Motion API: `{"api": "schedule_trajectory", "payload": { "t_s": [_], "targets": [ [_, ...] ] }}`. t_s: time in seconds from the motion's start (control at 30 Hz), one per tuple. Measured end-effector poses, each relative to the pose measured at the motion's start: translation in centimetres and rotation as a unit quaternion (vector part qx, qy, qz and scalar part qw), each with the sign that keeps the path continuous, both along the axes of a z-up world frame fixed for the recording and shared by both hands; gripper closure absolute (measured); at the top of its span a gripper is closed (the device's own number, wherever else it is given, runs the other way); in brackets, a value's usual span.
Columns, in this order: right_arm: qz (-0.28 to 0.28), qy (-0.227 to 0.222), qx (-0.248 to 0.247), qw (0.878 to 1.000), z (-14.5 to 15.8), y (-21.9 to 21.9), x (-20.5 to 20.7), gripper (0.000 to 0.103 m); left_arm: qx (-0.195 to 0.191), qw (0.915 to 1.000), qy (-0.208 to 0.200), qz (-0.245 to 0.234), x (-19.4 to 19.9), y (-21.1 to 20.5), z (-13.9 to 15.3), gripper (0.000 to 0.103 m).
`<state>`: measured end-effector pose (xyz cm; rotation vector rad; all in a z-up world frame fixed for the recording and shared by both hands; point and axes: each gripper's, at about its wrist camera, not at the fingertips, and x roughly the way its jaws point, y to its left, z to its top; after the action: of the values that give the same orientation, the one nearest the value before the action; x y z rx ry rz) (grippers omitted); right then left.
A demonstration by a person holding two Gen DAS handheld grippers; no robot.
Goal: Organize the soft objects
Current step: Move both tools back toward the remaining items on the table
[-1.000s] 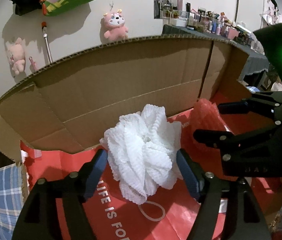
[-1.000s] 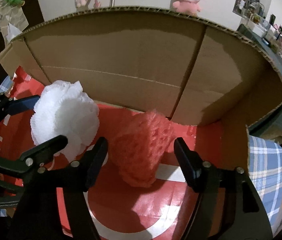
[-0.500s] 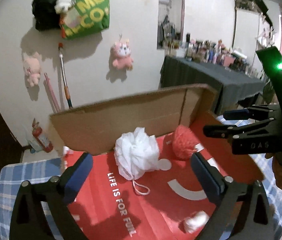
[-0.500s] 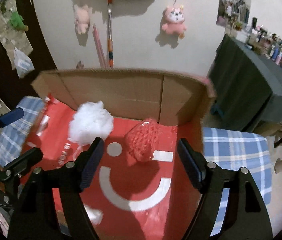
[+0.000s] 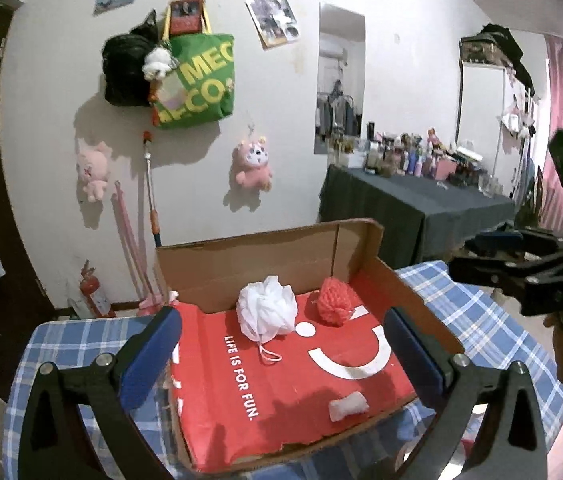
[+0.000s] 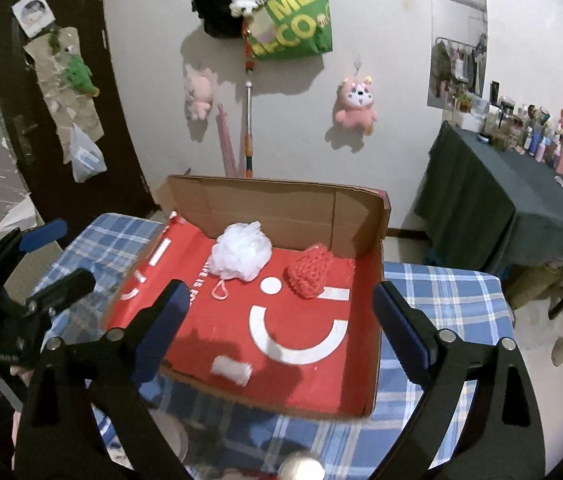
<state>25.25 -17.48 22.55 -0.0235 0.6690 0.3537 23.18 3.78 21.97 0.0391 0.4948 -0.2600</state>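
A white mesh bath pouf (image 5: 267,312) (image 6: 241,256) and a red one (image 5: 335,302) (image 6: 309,276) lie side by side at the back of a red-lined cardboard box (image 5: 265,256) (image 6: 281,204). A small white soft roll (image 5: 347,404) (image 6: 231,370) lies near the box's front edge. My left gripper (image 5: 281,332) hangs wide open above the front of the box, well short of the white pouf, with nothing between its fingers. My right gripper (image 6: 281,300) is also back from the red pouf. Its jaws are opening, with nothing between them.
The box sits on a table with a blue plaid cloth (image 5: 481,320) (image 6: 441,292). A dark-clothed table (image 6: 521,200) crowded with bottles stands to the right. Plush toys (image 5: 251,164) and a green bag (image 5: 197,84) hang on the wall behind.
Both grippers have opened off the poufs and pulled back and up. The white and red poufs now lie free at the back of the box, which looks much smaller.
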Motion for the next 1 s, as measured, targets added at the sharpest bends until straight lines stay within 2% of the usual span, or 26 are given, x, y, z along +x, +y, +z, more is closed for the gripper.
{"api": "schedule_trajectory", "payload": {
  "t_s": [0.37, 0.57, 0.73, 0.87, 1.0],
  "targets": [
    [-0.003, -0.053, 0.018, 0.998, -0.9, -1.7, -8.5, 0.009, -0.033, 0.9976, -0.058, 0.02, -8.3, 1.1, -0.1, 0.0],
    [-0.016, -0.088, 0.029, 0.996, -2.8, -2.8, -13.9, 0.005, -0.036, 0.9948, -0.088, 0.035, -13.5, 0.9, -1.2, 0.0],
    [-0.037, -0.101, 0.03, 0.994, -5.1, -3.3, -17.3, 0.005, -0.049, 0.9939, -0.086, 0.049, -16.4, 0.8, -3.1, 0.0],
    [-0.059, -0.098, 0.028, 0.993, -7.8, -3.6, -19.2, 0.005, -0.039, 0.994, -0.083, 0.059, -18.2, 0.1, -5.4, 0.0],
    [-0.067, -0.089, 0.022, 0.994, -10.5, -3.4, -20.2, 0.005, -0.043, 0.9959, -0.057, 0.056, -19.0, -0.5, -8.3, 0.0]
  ]
}}
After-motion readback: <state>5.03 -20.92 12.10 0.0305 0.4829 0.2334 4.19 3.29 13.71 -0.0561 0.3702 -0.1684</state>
